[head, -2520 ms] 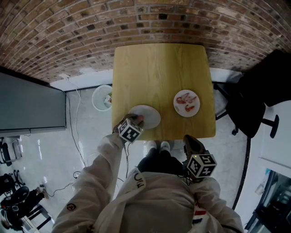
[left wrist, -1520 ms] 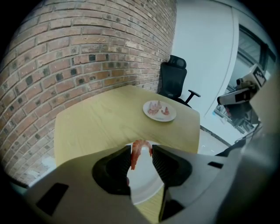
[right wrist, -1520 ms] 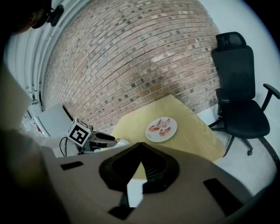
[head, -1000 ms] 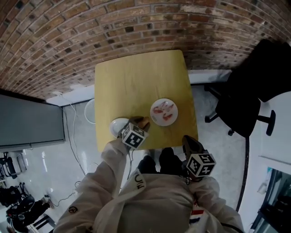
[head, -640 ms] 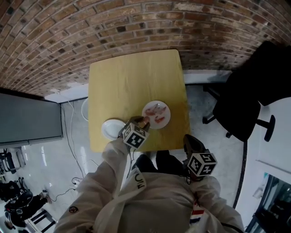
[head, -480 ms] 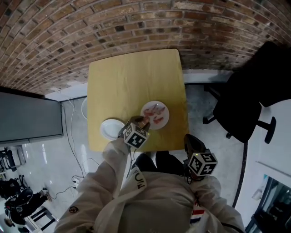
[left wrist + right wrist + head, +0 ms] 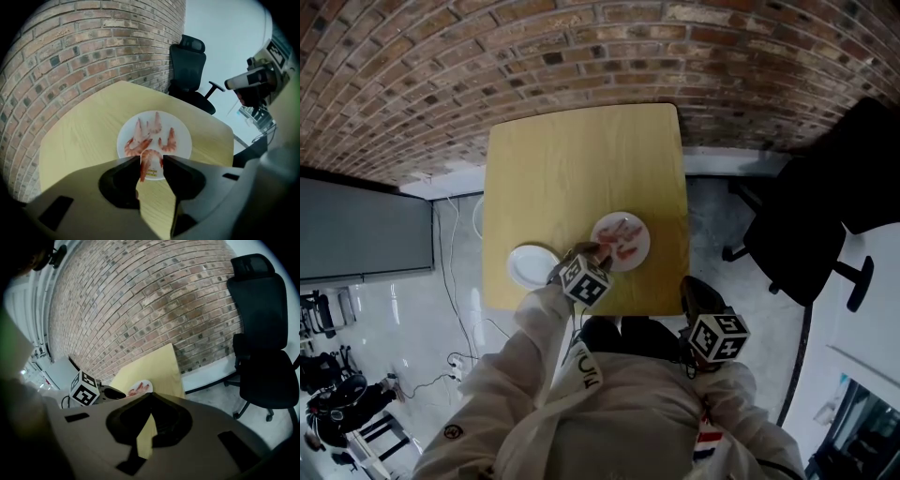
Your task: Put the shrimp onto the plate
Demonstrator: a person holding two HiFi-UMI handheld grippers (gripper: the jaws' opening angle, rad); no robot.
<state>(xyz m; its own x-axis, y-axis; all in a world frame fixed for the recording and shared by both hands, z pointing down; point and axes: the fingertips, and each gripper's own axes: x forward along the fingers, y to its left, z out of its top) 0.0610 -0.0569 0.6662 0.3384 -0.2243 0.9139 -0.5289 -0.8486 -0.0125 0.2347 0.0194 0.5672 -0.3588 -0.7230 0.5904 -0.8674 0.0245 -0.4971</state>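
My left gripper (image 7: 592, 251) (image 7: 151, 161) is shut on a pink shrimp (image 7: 149, 165), which hangs over the near rim of a white plate (image 7: 183, 140) (image 7: 636, 234). That plate carries several more shrimp (image 7: 140, 140). A second white plate (image 7: 532, 265) lies empty to its left on the yellow table (image 7: 581, 169). My right gripper (image 7: 698, 295) (image 7: 150, 394) is off the table's near right corner, jaws together with nothing in them. In the right gripper view the shrimp plate (image 7: 139, 388) shows beside the left gripper's marker cube (image 7: 83, 388).
A black office chair (image 7: 825, 234) (image 7: 190, 70) stands on the floor right of the table. A brick wall (image 7: 581, 47) runs along the table's far side. A dark grey panel (image 7: 356, 230) stands to the left.
My left gripper has gone rightward from the left plate to the near rim of the shrimp plate, carrying the shrimp. The right gripper stays by the table's near right corner.
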